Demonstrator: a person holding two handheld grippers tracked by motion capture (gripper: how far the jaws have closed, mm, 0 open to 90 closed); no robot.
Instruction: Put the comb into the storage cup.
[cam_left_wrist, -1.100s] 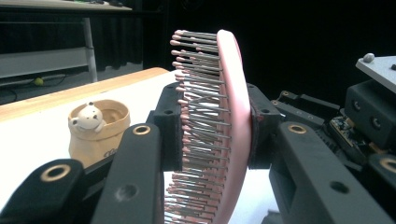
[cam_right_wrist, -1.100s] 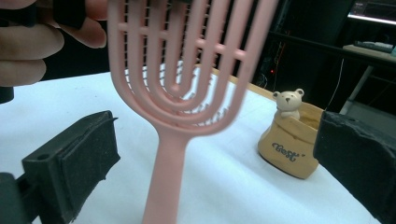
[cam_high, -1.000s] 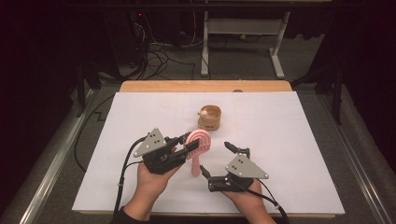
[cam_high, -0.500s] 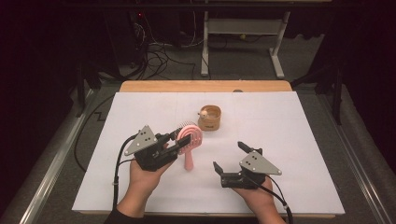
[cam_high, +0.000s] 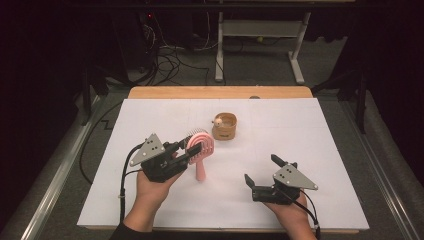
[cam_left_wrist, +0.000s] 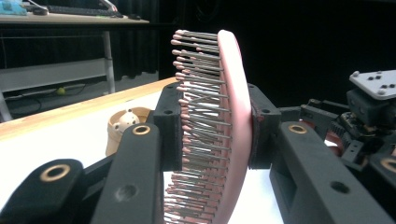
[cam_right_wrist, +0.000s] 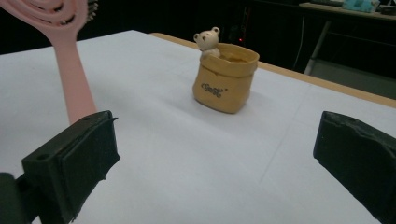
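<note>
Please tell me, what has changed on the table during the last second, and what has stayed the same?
The right gripper let go of the pink hairbrush and drew back toward the person, jaws open. The left gripper kept the brush head clamped and carried it slightly left, handle hanging down. The yellow bear pot and the white table cover stayed as they were.

The left gripper (cam_high: 187, 150), held in the person's left hand (cam_high: 152, 182), is clamped on the head of a pink hairbrush (cam_high: 201, 150) whose handle points toward the near edge. A small tan pot (cam_high: 224, 126) with a bear figure on its rim stands just beyond the brush, apart from it. The right gripper (cam_high: 264, 171) rests near the right, jaws spread wide and holding nothing, over the white table cover (cam_high: 325, 140).
</note>
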